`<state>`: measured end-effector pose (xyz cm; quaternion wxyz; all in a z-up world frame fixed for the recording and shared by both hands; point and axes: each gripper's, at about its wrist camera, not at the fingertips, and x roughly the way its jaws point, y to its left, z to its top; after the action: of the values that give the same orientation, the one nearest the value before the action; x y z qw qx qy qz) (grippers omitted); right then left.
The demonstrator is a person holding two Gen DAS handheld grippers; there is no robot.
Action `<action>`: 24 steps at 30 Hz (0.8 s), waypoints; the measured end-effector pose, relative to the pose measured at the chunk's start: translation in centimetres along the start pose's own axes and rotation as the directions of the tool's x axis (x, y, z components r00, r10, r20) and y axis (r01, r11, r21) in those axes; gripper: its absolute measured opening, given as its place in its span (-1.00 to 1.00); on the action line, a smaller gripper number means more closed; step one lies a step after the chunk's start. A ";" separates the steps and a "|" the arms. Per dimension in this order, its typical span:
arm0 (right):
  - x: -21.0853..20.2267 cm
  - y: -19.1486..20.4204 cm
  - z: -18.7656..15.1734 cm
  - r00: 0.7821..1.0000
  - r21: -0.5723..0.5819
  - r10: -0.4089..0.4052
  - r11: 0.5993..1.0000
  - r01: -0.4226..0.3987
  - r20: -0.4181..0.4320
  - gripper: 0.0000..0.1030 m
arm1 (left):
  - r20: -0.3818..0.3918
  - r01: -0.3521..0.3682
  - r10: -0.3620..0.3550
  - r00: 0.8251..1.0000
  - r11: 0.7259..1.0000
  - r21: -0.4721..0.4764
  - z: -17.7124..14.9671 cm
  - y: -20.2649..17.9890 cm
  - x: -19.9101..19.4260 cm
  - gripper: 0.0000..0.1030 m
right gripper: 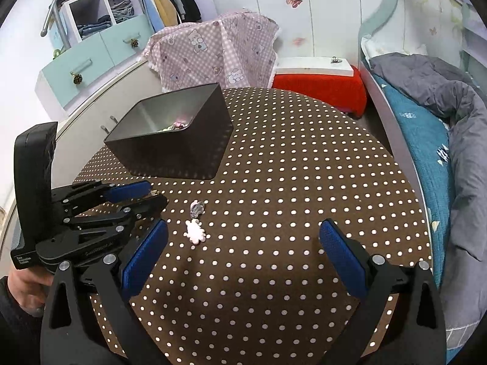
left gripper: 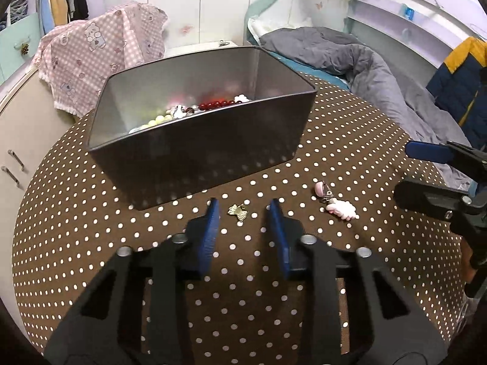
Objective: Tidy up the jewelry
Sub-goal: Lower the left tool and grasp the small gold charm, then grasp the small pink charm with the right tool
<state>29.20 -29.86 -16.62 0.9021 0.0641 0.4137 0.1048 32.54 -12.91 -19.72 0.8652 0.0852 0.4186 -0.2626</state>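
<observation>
**Both tongs apart, charms loose on table**

Left tongs (left gripper: pixel 243 213) straddle gold charm (left gripper: pixel 238 212), lower centre, not gripping. Only the left view shows red beads (left gripper: pixel 216 104) inside tin (left gripper: pixel 194 152). Right view: right tongs (right gripper: pixel 243 237) spread wide, pink charm (right gripper: pixel 195 232) centre-left on table (right gripper: pixel 304 182).

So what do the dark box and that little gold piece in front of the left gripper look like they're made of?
The box looks like metal, perhaps tin: the dark glossy outside mirrors the tablecloth's dots, and the brushed silvery inside reflects the beads. The gold piece looks like thin gold-toned metal, judging by its glinting facets, though plated plastic is possible.
</observation>
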 end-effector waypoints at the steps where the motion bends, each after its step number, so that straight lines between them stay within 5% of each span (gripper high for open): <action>1: 0.1 0.1 0.0 1.000 -0.006 0.006 1.000 -0.006 -0.003 0.86 | 0.000 0.017 -0.017 1.000 1.000 -0.002 0.0 0.0 0.0 -0.75; 12: 2.1 3.2 0.2 0.999 -0.121 0.003 0.993 -0.007 -0.035 0.81 | 0.019 0.041 -0.040 0.999 0.999 -0.033 -0.6 0.7 -0.9 -0.75; 14: 3.0 4.2 0.1 0.999 -0.168 -0.011 0.986 0.004 -0.045 0.57 | 0.026 0.035 -0.034 0.999 0.999 -0.042 -0.9 1.0 -1.3 -0.75; 16: 4.1 4.8 -0.2 0.997 -0.200 -0.046 0.979 0.031 -0.070 0.04 | 0.032 0.028 -0.026 0.999 0.998 -0.053 -1.1 1.4 -1.8 -0.75; 20: 4.1 5.3 -0.6 0.996 -0.211 -0.034 0.977 0.016 -0.083 -0.43 | 0.049 0.013 -0.009 0.999 0.997 -0.075 -1.6 2.4 -3.0 -0.75; 21: 4.0 5.5 -0.7 0.995 -0.217 -0.031 0.976 0.011 -0.090 -0.70 | 0.051 0.011 -0.007 0.999 0.997 -0.081 -1.6 2.5 -3.2 -0.75; 24: 3.8 5.8 -0.9 0.995 -0.233 -0.033 0.973 0.010 -0.097 -0.72 | 0.064 0.006 0.000 0.998 0.995 -0.096 -1.7 3.1 -3.9 -0.75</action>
<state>30.14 -23.31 -18.76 0.8825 -0.0514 0.4442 0.1457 31.03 -8.18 -18.05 0.8808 0.0343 0.4031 -0.2459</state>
